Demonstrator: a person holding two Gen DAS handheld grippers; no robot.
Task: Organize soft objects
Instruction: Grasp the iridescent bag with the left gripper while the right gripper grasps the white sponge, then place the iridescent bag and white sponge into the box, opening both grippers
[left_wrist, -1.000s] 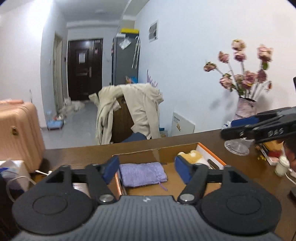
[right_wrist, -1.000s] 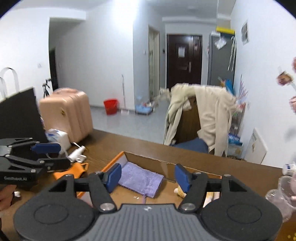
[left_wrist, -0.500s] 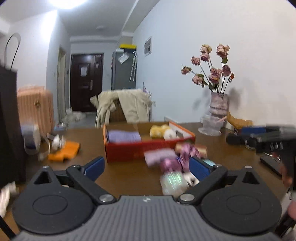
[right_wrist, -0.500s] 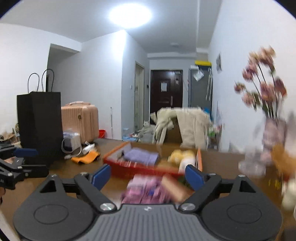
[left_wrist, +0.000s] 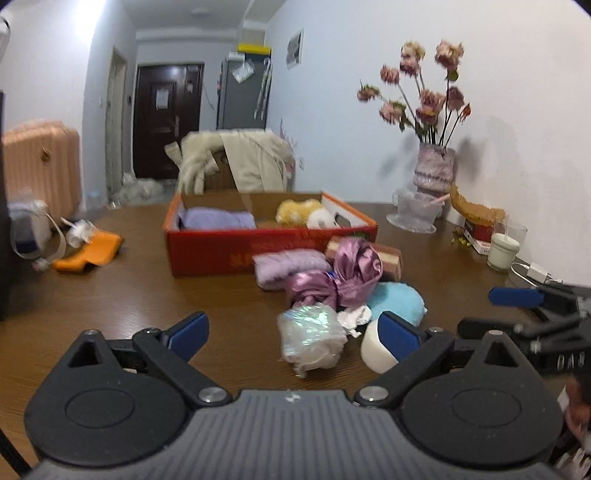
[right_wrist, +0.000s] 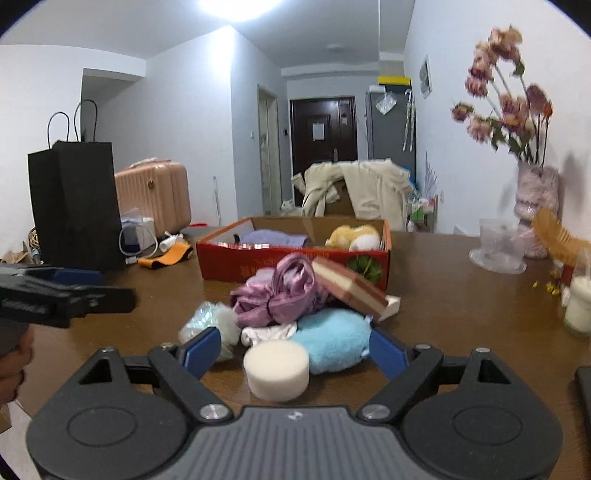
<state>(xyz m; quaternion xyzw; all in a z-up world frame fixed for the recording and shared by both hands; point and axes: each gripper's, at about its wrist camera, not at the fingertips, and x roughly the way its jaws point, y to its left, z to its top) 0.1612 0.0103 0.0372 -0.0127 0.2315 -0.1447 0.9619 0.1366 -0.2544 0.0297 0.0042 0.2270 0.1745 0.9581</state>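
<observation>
Both hand-held grippers, left (left_wrist: 293, 330) and right (right_wrist: 295, 350), have pulled back from over the box (right_wrist: 295, 260), jaws just widened and released, facing the soft pile (right_wrist: 291, 299) at 12 o'clock on the worktop (right_wrist: 461, 302).

You face a red box (right_wrist: 291, 264) on your brown wood-grain table (right_wrist: 443, 295). Before it lie a shiny purple satin cloth (right_wrist: 280, 295), a sky-blue plush (right_wrist: 332, 341), a white round sponge (right_wrist: 277, 369), an iridescent pale bath puff (left_wrist: 310, 334) and a brown-and-cream layered sponge (right_wrist: 349, 288). Inside the box, you see a lilac towel (left_wrist: 218, 219) and a yellow plush (right_wrist: 354, 234).
</observation>
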